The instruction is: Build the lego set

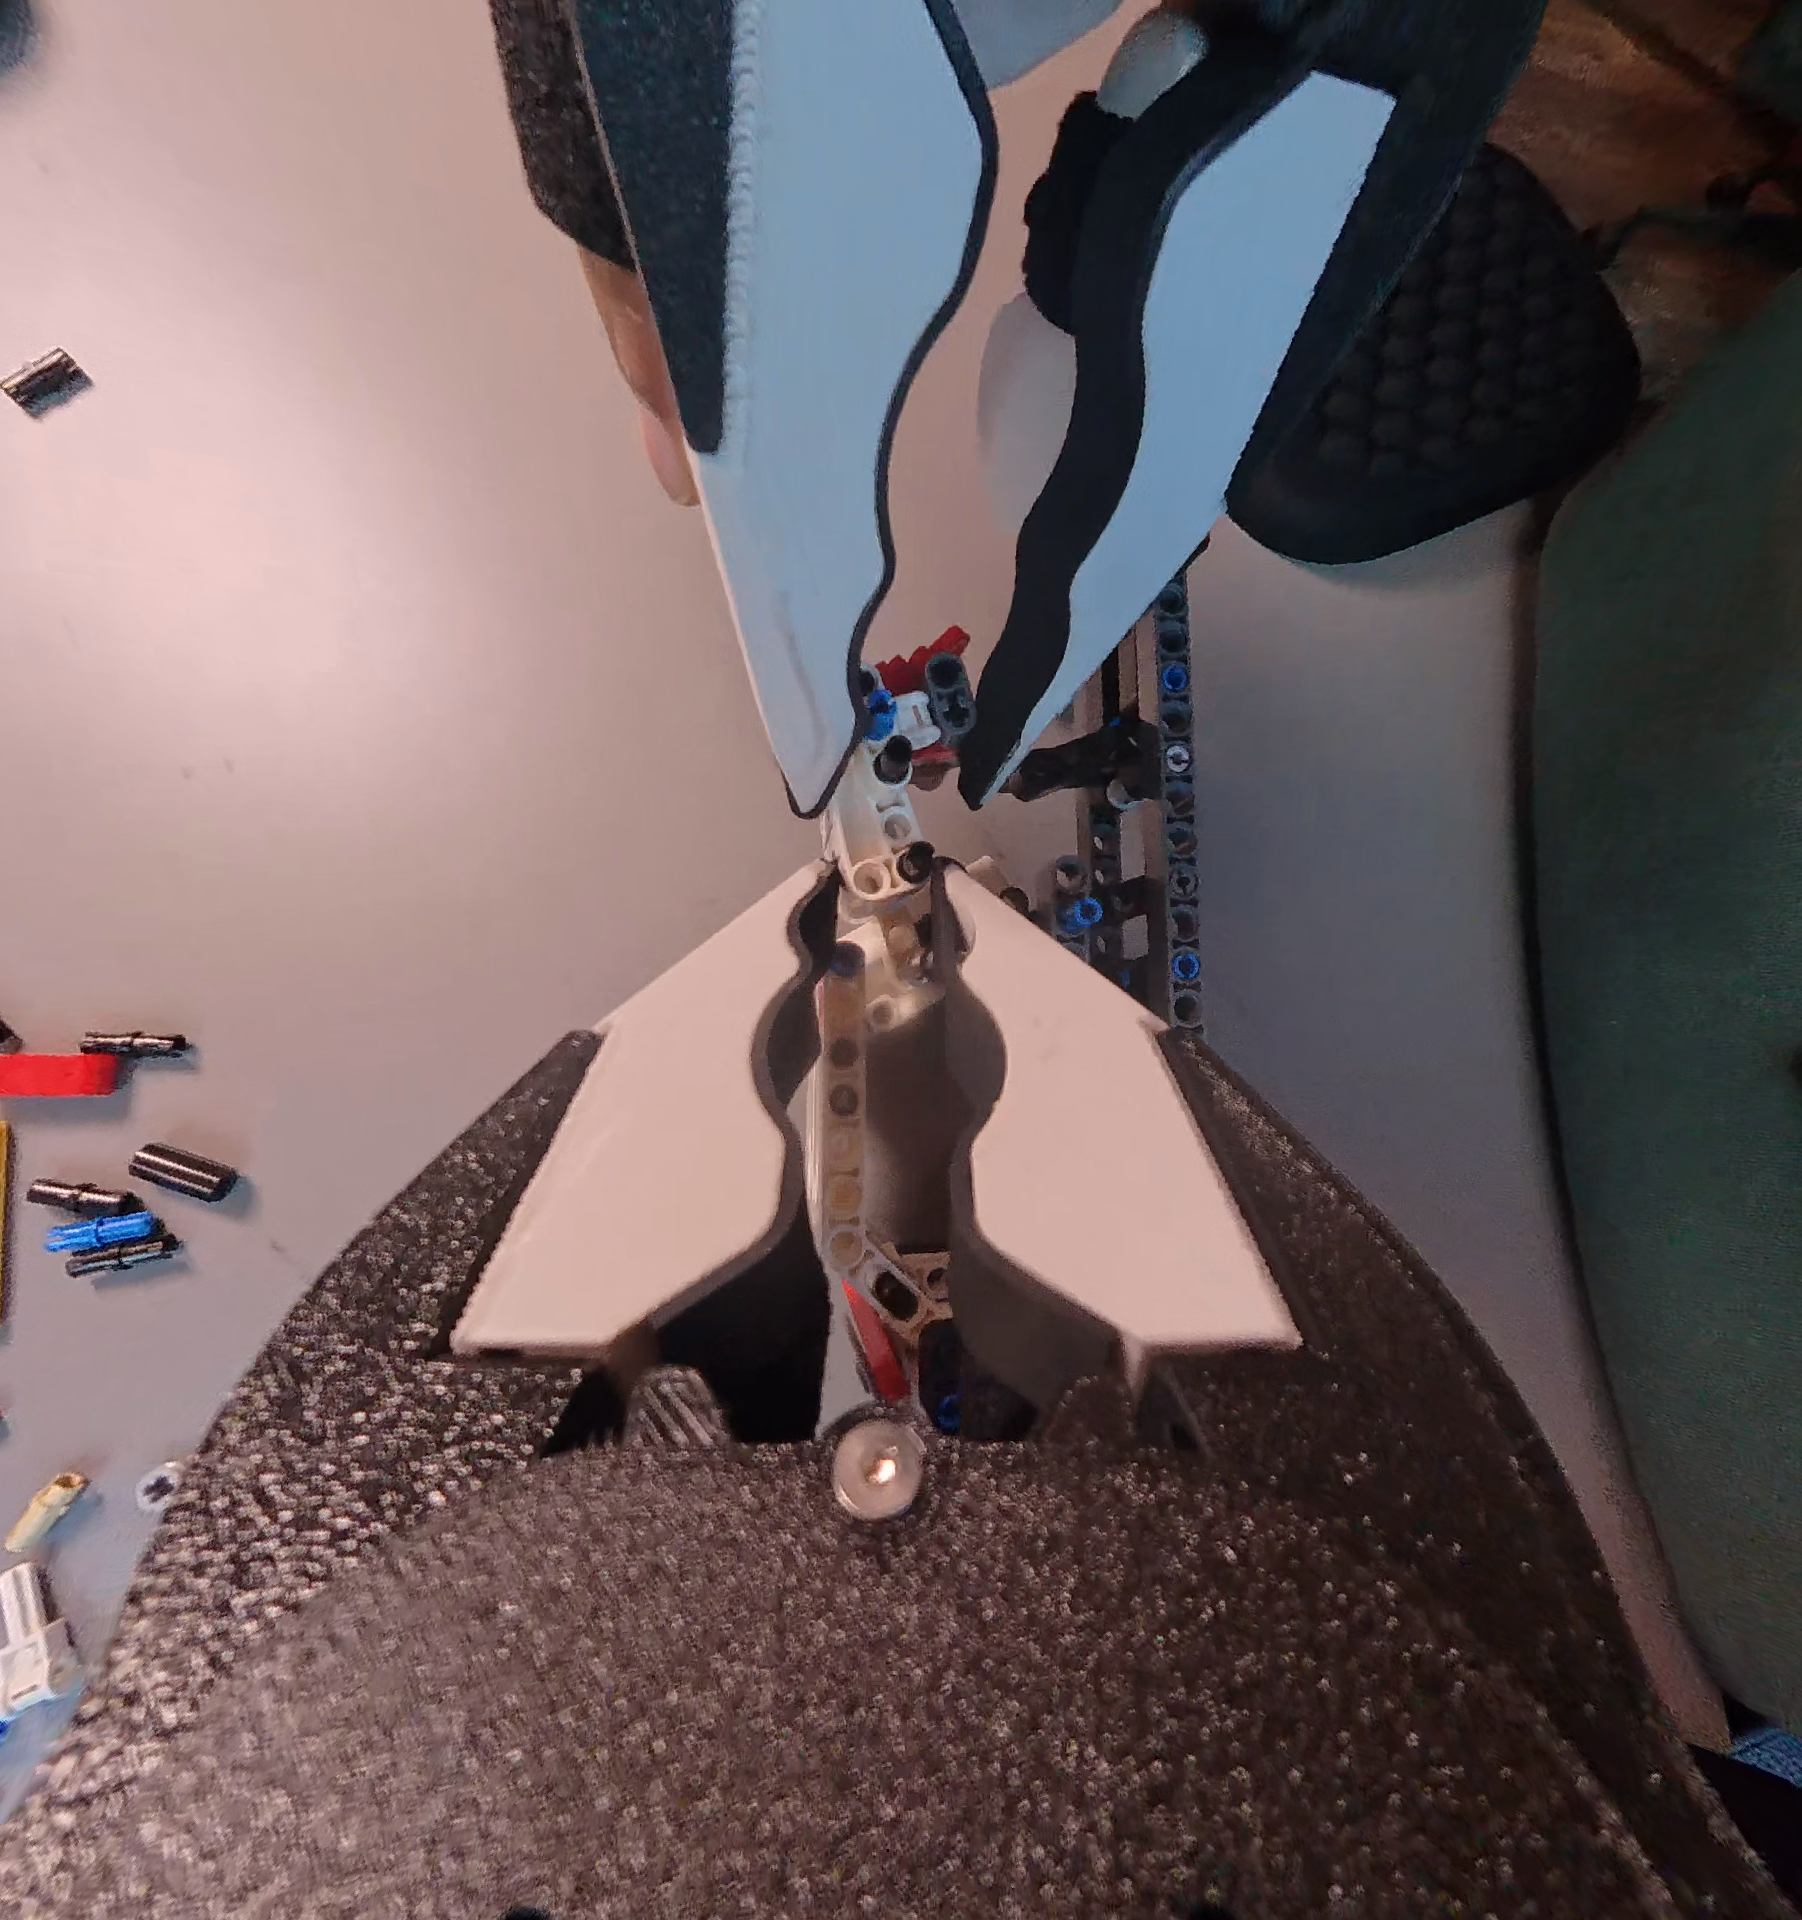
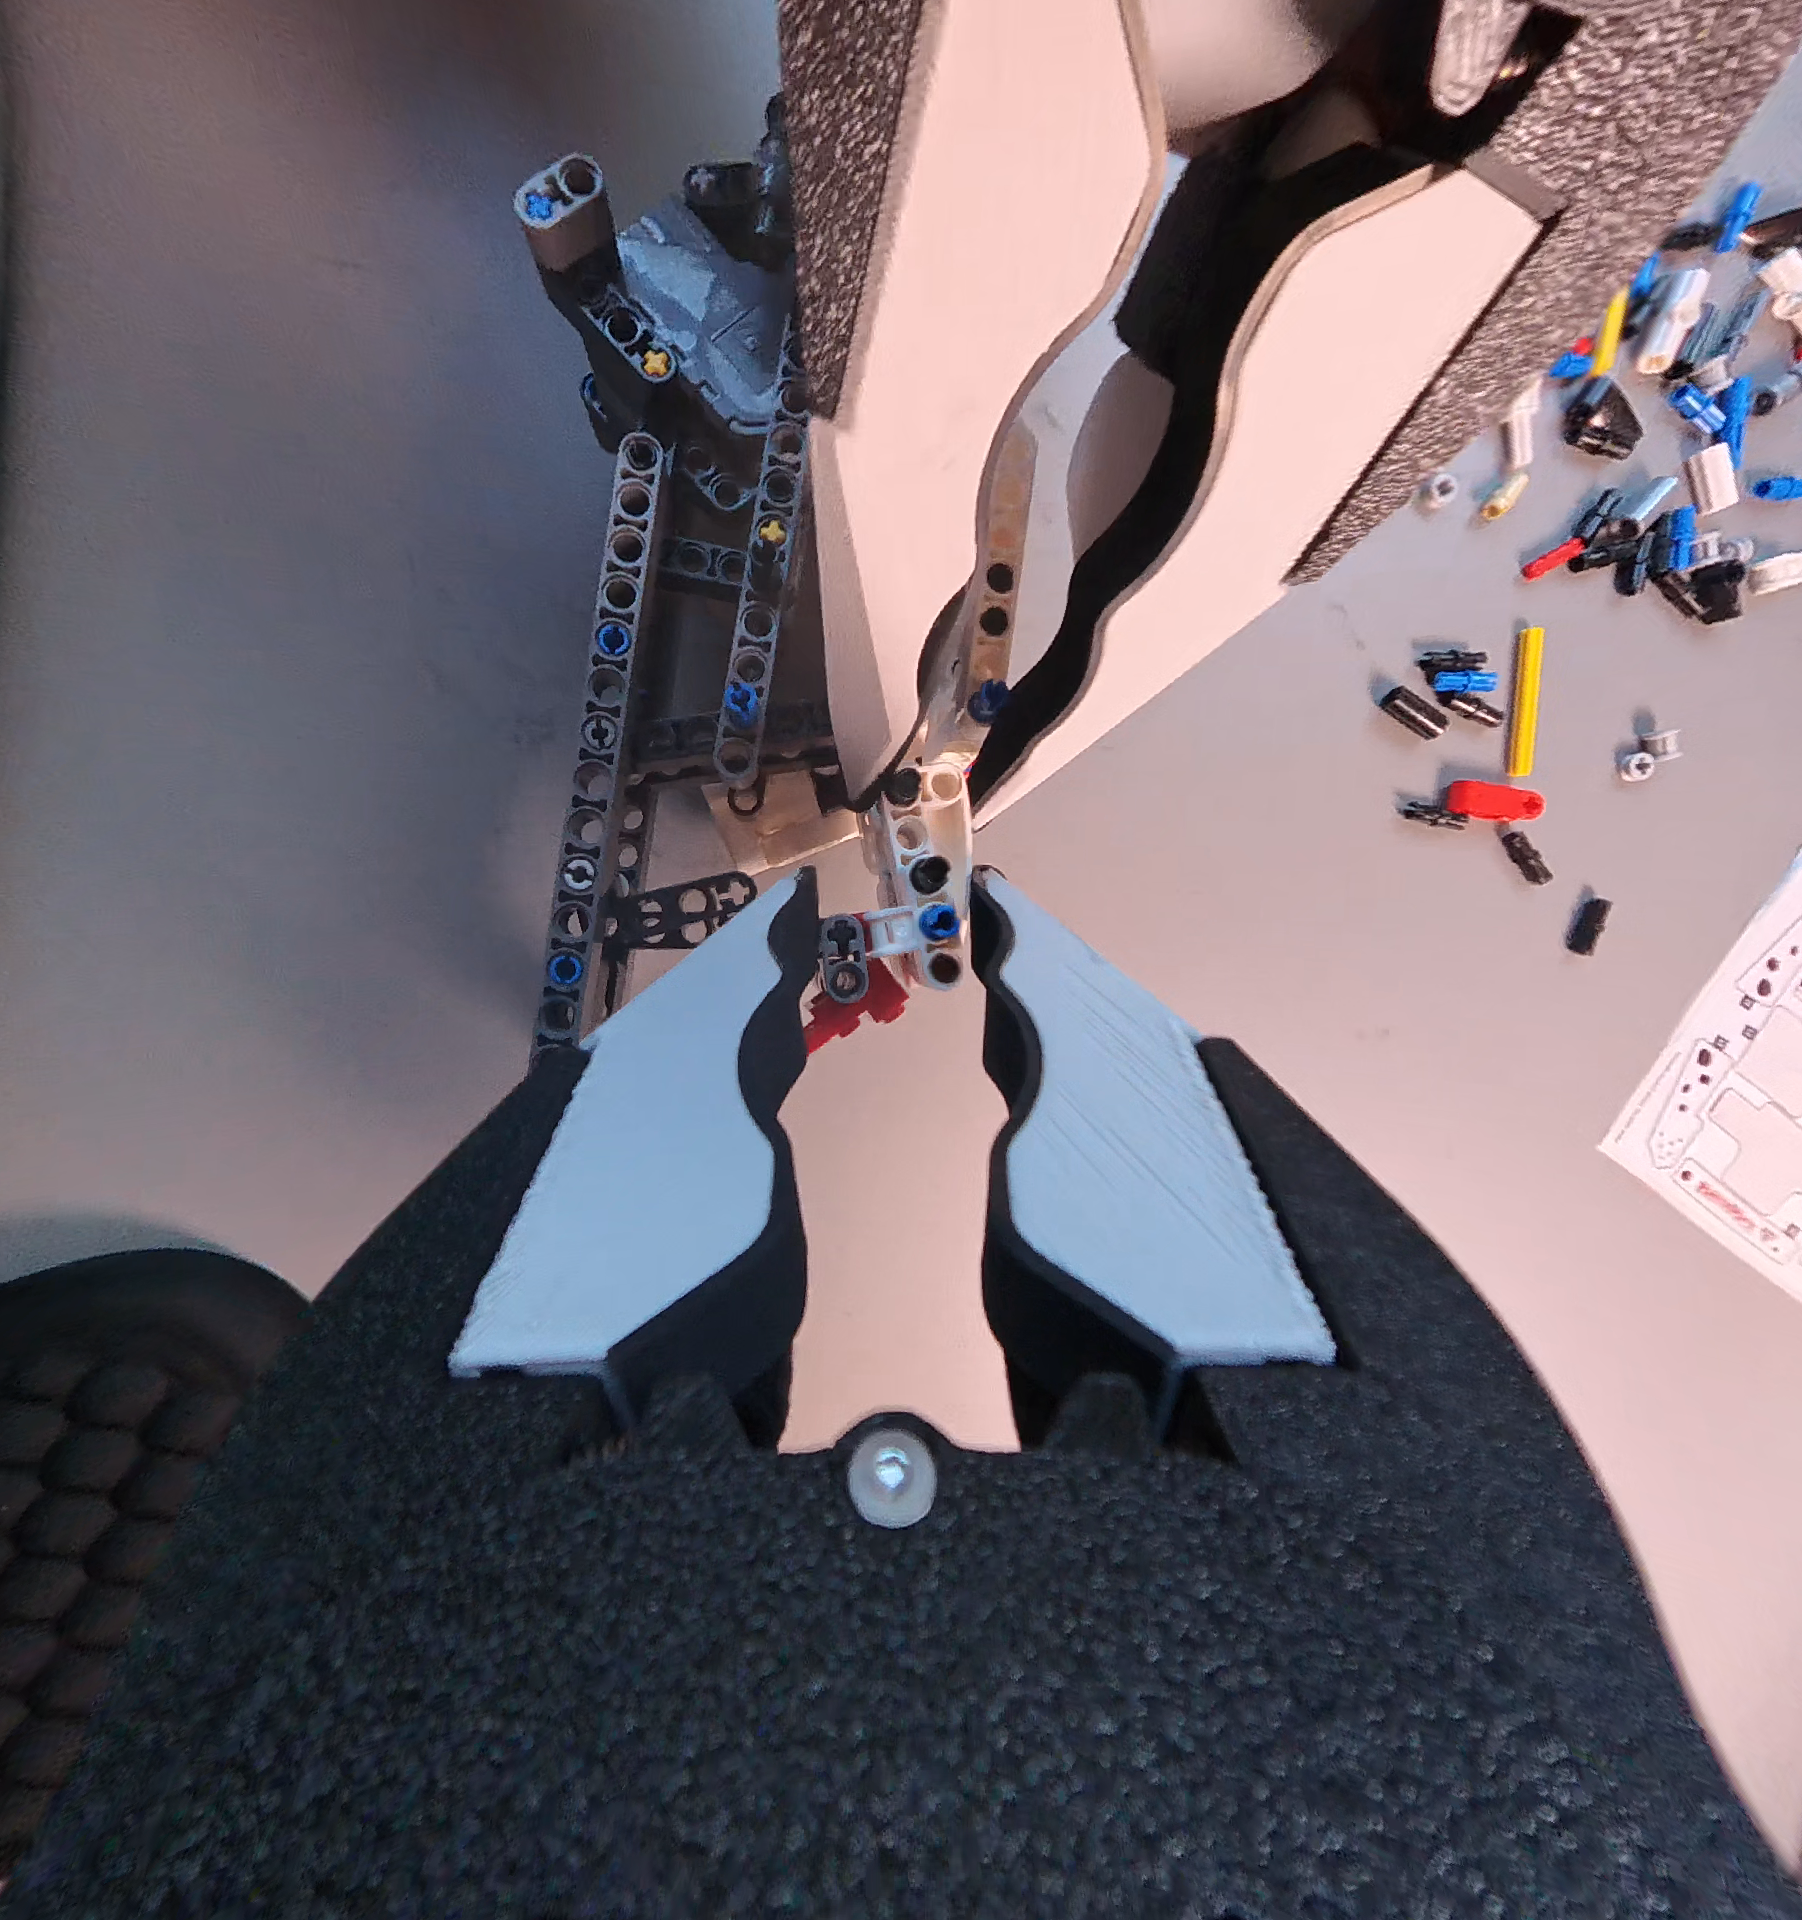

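My left gripper (image 1: 881, 873) is shut on a long white beam (image 1: 841, 1091) that runs back between its fingers. At the beam's far end sits a small cluster: a white connector (image 2: 892, 928) with a blue pin (image 2: 938, 920), a dark grey connector (image 2: 843, 945) and a red piece (image 2: 855, 1006). My right gripper (image 2: 892, 883) comes from the opposite side, its fingers closed against this cluster on both sides. In the left wrist view the right gripper (image 1: 892, 800) reaches down from the top. The dark grey chassis frame (image 2: 616, 644) lies on the table behind; it also shows in the left wrist view (image 1: 1177, 790).
Loose pins, axles and connectors lie at the left in the left wrist view (image 1: 76, 1195) and in a pile at the upper right in the right wrist view (image 2: 1707, 416). An instruction sheet (image 2: 1759, 1091) lies at the right. A green seat (image 1: 1707, 935) borders the table. Both grippers' tips are close together, under 4 cm apart. Both grippers' tips are roughly 20 cm from the green seat (image 1: 1707, 935).
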Demonstrator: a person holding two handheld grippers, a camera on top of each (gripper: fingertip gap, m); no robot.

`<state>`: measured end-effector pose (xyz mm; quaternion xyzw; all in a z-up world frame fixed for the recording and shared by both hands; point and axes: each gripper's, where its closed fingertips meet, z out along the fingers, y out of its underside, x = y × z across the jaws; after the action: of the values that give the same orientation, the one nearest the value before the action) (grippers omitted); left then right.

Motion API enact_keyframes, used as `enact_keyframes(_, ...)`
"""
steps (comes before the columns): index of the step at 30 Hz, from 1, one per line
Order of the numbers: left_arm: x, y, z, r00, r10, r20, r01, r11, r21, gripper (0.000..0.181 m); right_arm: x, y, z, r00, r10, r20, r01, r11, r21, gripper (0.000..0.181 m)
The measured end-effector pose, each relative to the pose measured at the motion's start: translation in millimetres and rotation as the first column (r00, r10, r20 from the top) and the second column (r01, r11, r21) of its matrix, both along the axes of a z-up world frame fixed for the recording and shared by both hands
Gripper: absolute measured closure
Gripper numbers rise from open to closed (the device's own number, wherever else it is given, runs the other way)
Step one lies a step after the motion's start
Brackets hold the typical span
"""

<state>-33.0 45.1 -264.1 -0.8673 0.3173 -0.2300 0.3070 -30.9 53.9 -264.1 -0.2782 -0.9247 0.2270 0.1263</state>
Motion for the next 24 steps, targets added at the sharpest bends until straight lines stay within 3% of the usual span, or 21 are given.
enact_keyframes(4, -0.3, 1.8, -1.2, 1.000, 0.003, -0.008, -0.003, 1.000, -0.012, 0.164, -10.2, -7.2, 16.4, 0.998, -0.068, 0.005, 0.068, 0.992, -0.109, 0.148)
enact_keyframes(7, -0.1, 2.8, -1.6, 1.000, 0.003, -0.005, -0.003, 1.000, -0.010, 0.165, -13.0, 1.0, 6.0, 0.998, -0.058, 0.017, 0.058, 0.998, -0.024, 0.150)
enact_keyframes(10, -2.9, 3.7, -5.5, 1.000, 0.008, -0.026, -0.008, 1.000, -0.011, 0.165, -11.9, -1.6, -3.5, 0.998, -0.038, 0.047, 0.040, 0.999, -0.035, 0.163)
enact_keyframes(15, -4.2, 4.9, -6.3, 1.000, 0.028, 0.011, -0.028, 1.000, -0.001, 0.165, -13.5, -0.1, -4.9, 0.998, -0.014, 0.058, 0.017, 0.999, -0.042, 0.166)
enact_keyframes(20, -20.2, -8.0, 7.6, 0.996, 0.059, 0.061, -0.057, 0.998, -0.023, 0.142, -11.9, -1.3, -5.1, 0.997, 0.055, 0.062, -0.055, 0.998, 0.002, 0.166)
enact_keyframes(24, -26.2, -12.7, 2.1, 0.997, 0.055, 0.046, -0.053, 0.998, -0.037, 0.142, -12.7, -2.6, -5.2, 0.992, 0.115, 0.058, -0.118, 0.992, 0.048, 0.166)
